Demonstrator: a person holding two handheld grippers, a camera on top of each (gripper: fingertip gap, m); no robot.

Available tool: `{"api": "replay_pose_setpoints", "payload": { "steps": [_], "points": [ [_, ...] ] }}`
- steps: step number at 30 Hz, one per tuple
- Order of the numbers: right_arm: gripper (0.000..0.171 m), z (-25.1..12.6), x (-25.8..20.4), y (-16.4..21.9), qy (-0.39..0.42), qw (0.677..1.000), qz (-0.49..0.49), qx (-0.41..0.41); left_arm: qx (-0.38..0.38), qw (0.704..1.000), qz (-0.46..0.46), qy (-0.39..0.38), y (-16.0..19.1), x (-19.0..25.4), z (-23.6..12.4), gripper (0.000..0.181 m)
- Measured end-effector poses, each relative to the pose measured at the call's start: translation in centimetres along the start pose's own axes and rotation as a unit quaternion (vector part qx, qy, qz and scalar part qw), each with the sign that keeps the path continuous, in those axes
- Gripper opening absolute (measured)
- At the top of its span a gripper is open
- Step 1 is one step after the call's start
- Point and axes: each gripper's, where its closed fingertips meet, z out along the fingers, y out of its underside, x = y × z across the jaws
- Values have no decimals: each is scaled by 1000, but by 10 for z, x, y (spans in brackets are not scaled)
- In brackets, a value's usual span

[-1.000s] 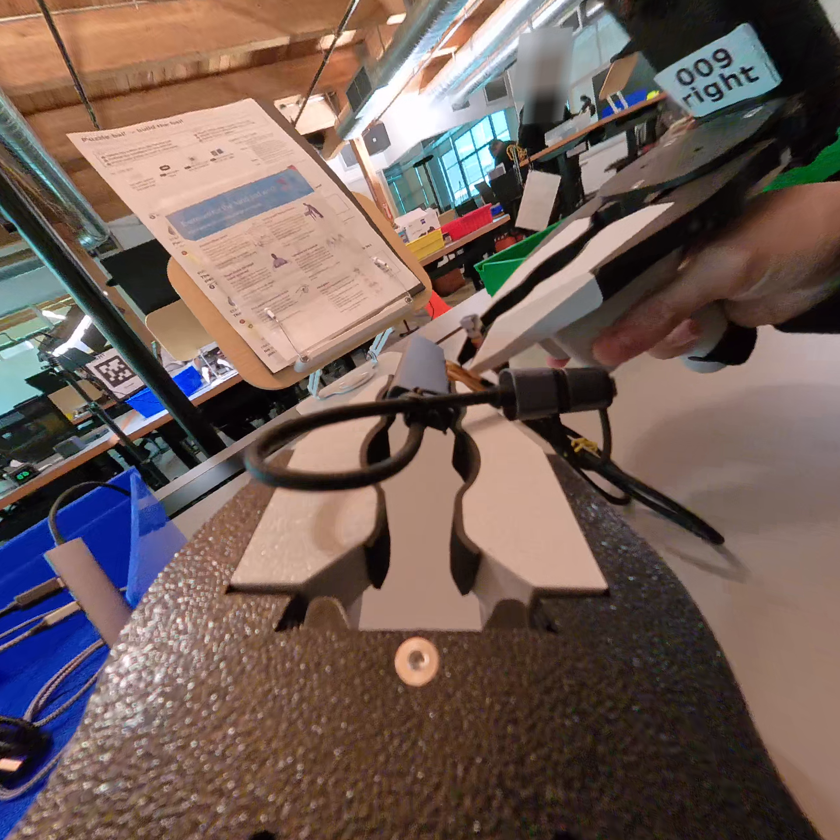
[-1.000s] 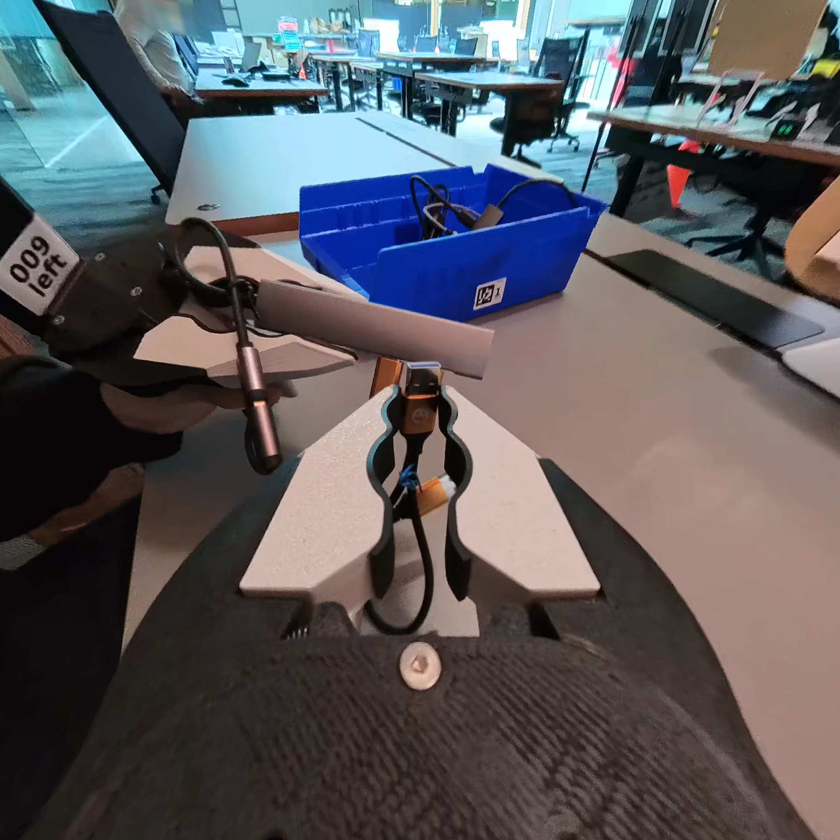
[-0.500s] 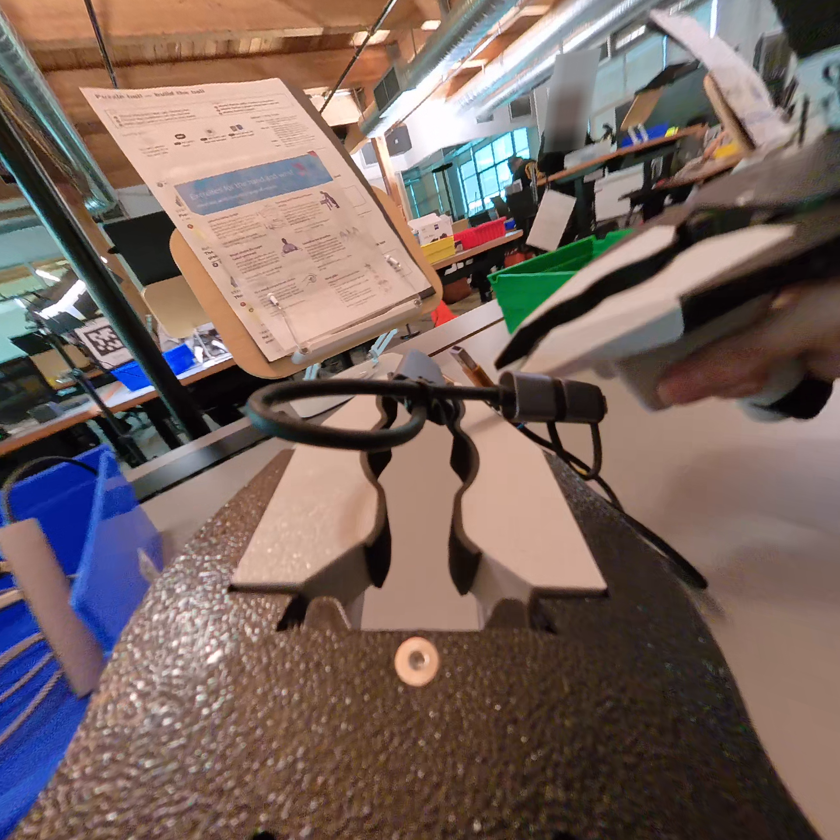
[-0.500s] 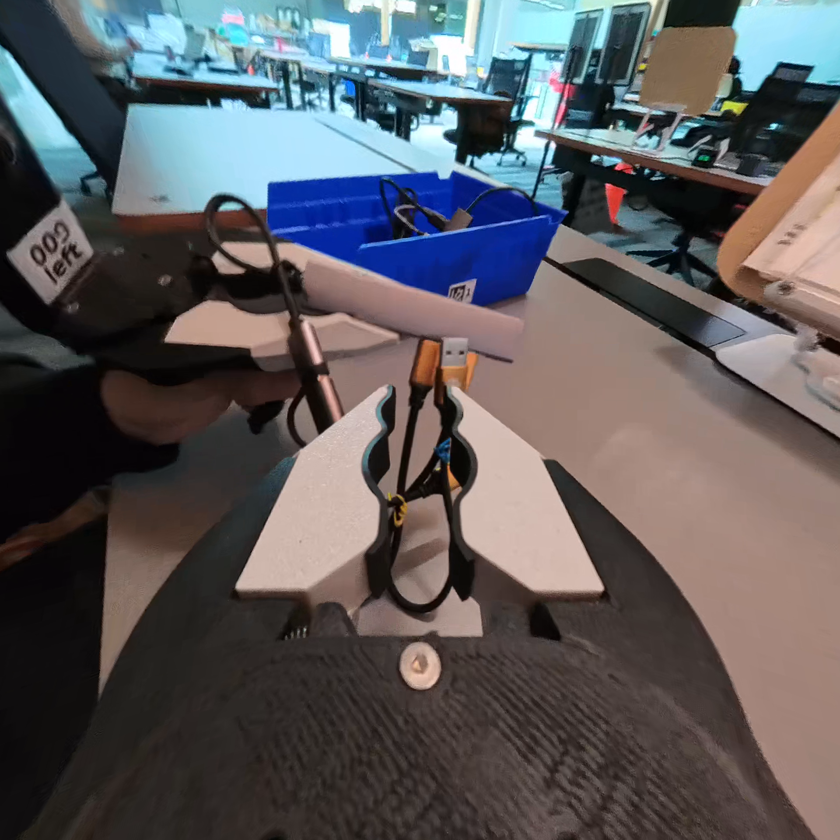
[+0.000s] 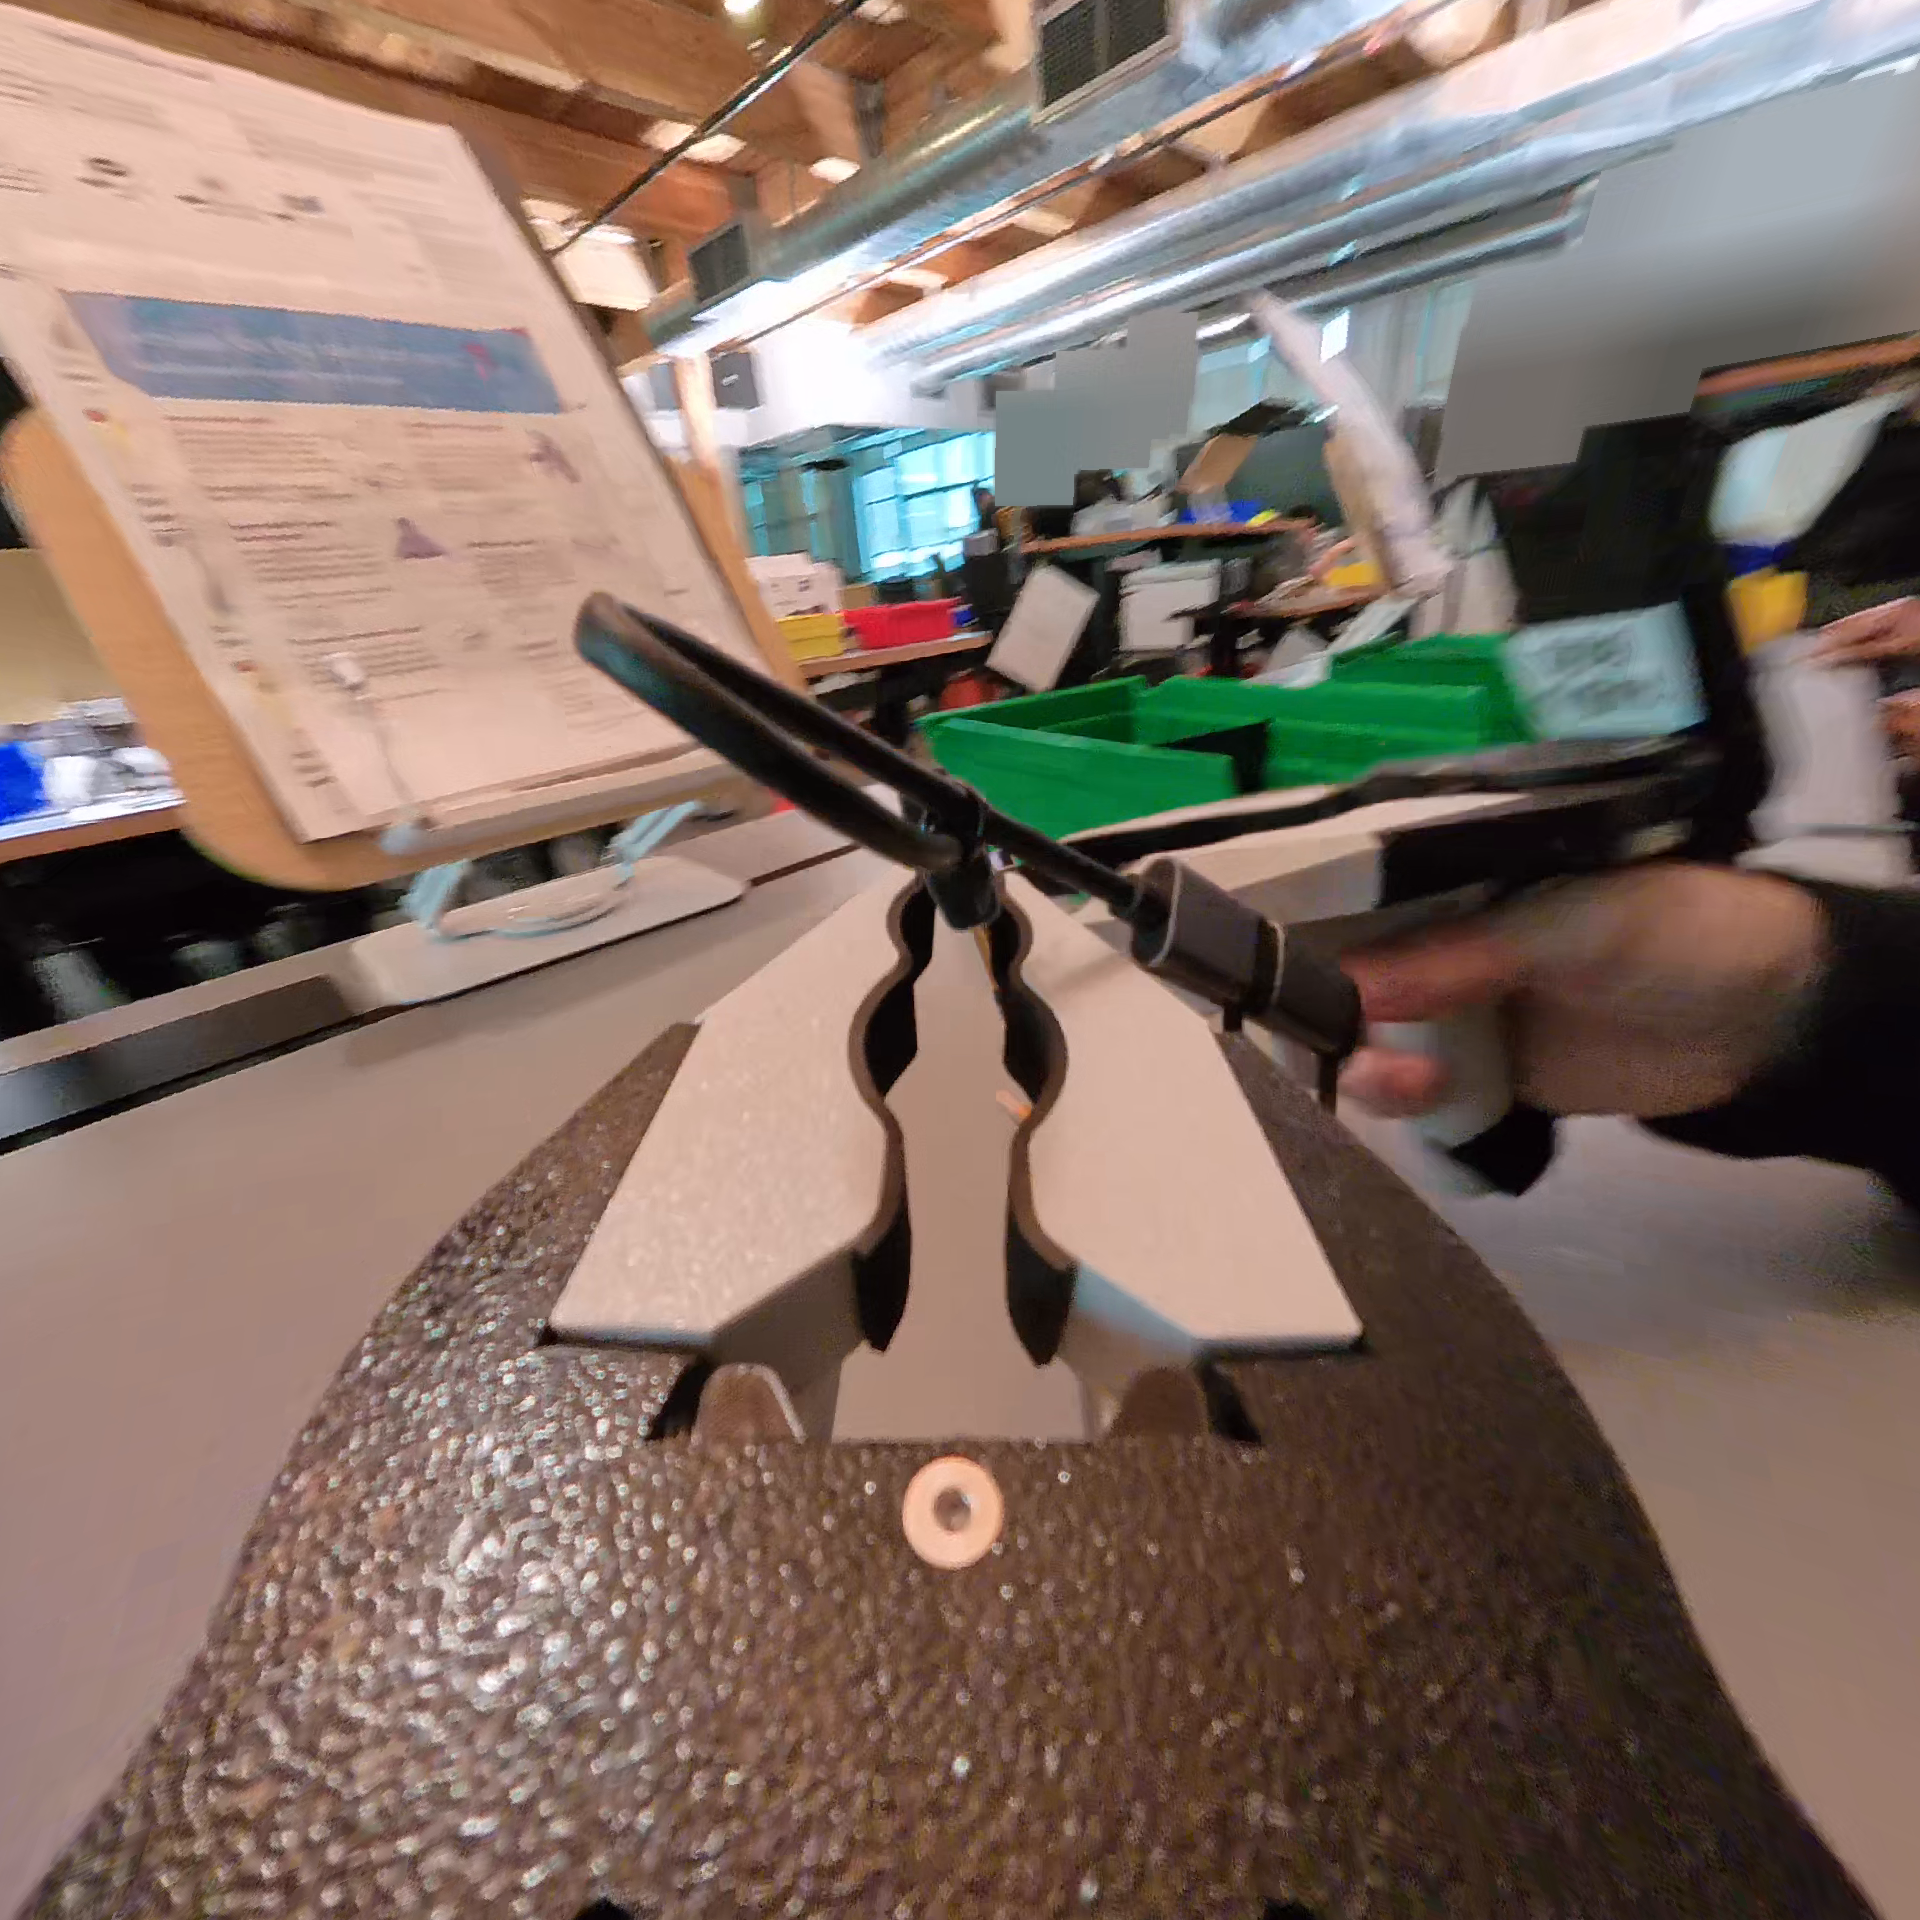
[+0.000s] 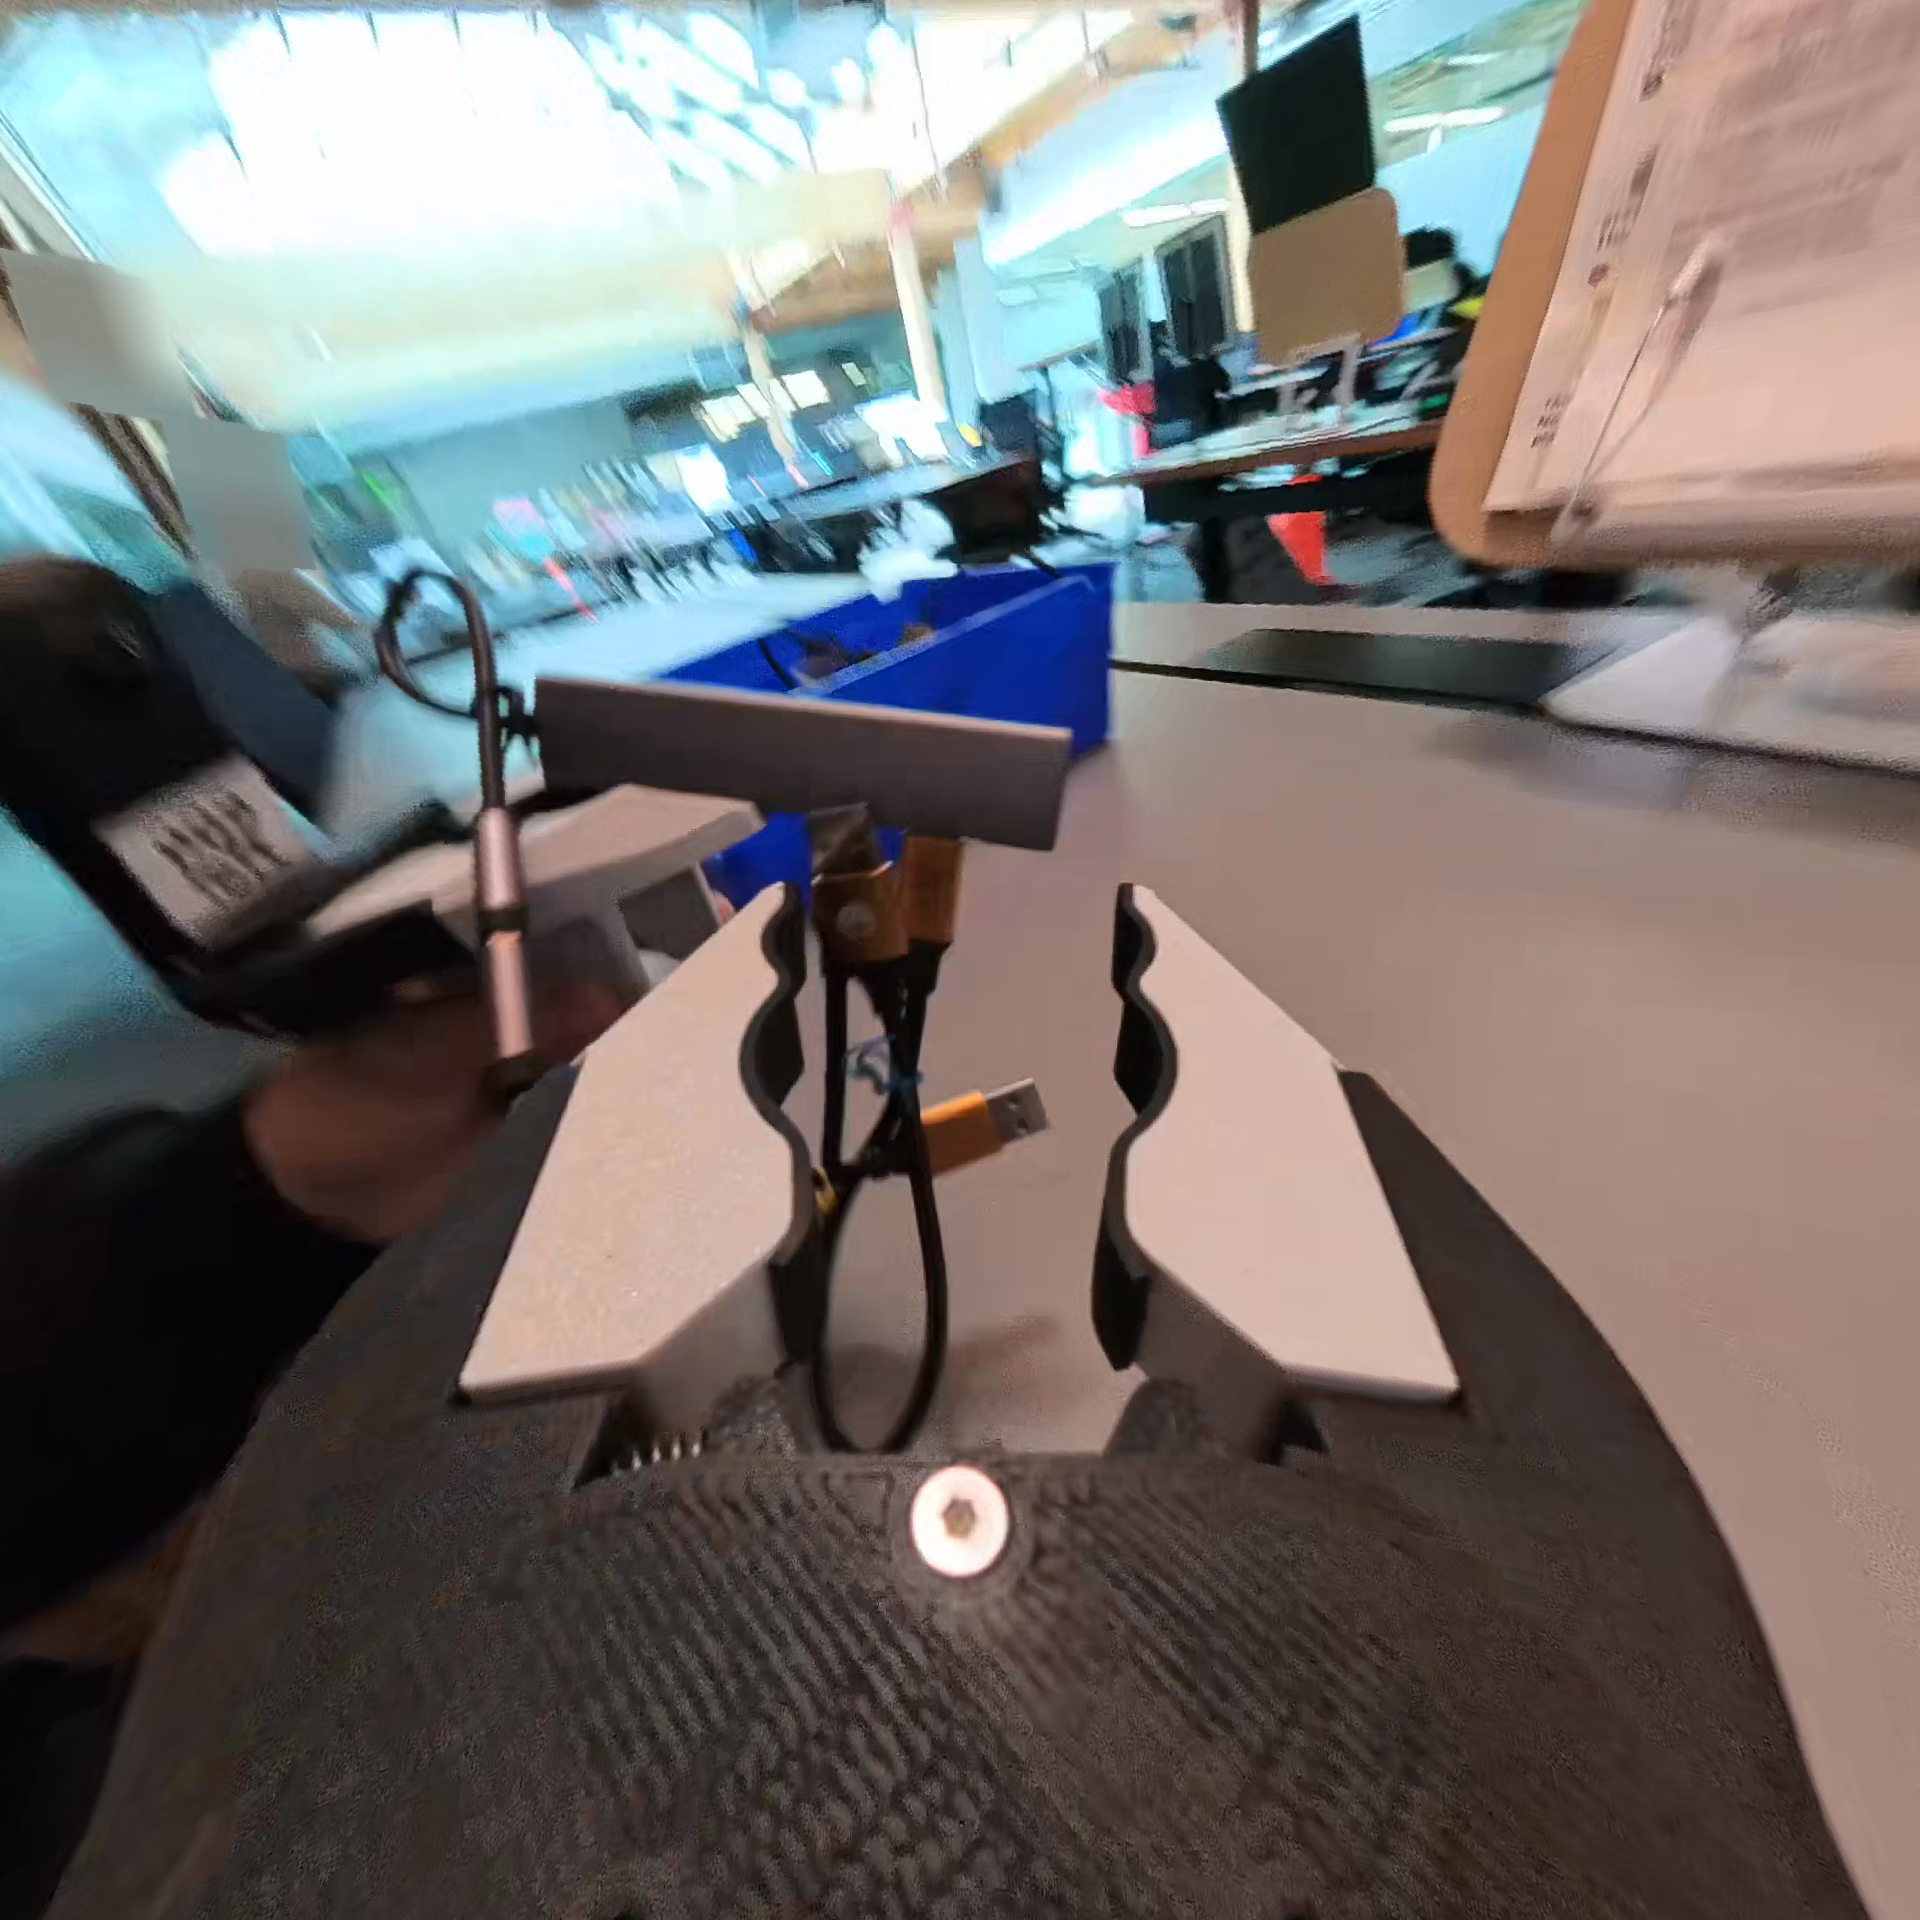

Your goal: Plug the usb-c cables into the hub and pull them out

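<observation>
My left gripper (image 5: 961,899) is shut on one end of the grey hub (image 6: 800,758) and holds it level above the table. In the left wrist view the hub is hidden behind the fingertips. The hub's own black cable (image 5: 727,707) loops up and ends in a dark grey plug (image 5: 1236,961). My right gripper (image 6: 951,914) is open, with its fingers on either side of the orange usb-c cables (image 6: 883,904). These cables hang from the hub's underside. A loose orange plug (image 6: 982,1112) dangles lower. The right gripper (image 5: 1122,852) also shows in the left wrist view.
A blue bin (image 6: 987,665) holding cables stands behind the hub. A green bin (image 5: 1195,738) stands at the far right of the left wrist view. A paper sheet on a wooden stand (image 5: 312,499) is at the table's back edge. The grey table (image 6: 1455,935) lies below.
My right gripper has opened and let go of the orange cable plug, which now hangs from the hub. Both grippers have tilted upward and the hub's black cable has swung.
</observation>
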Motion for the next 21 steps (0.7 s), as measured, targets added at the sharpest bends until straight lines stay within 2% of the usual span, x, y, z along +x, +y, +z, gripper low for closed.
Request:
{"api": "replay_pose_setpoints", "payload": {
  "steps": [2,4,6,9,12,13,16,21],
  "points": [
    [76,-6,3,-8,-57,987,149,27,25,997,-41,58,-13,18,4,7],
    [60,-12,-9,-14,-147,958,243,32,39,991,-85,92,-20,26,6,7],
    [28,-20,-16,-26,-191,946,255,63,37,987,-113,109,-19,27,7,7],
    [22,-25,-22,-31,-209,943,249,74,55,977,-140,148,-23,29,4,7],
    [25,-28,-15,-40,-190,946,241,106,36,973,-150,174,-20,31,2,6],
    [19,-29,-13,-41,-186,946,240,108,32,972,-143,182,-18,34,2,6],
    [14,-33,-17,-43,-229,934,260,91,40,969,-153,189,-21,37,1,6],
    [8,-33,-12,-41,-225,928,286,79,18,969,-161,188,-12,34,3,11]
  ]
}}
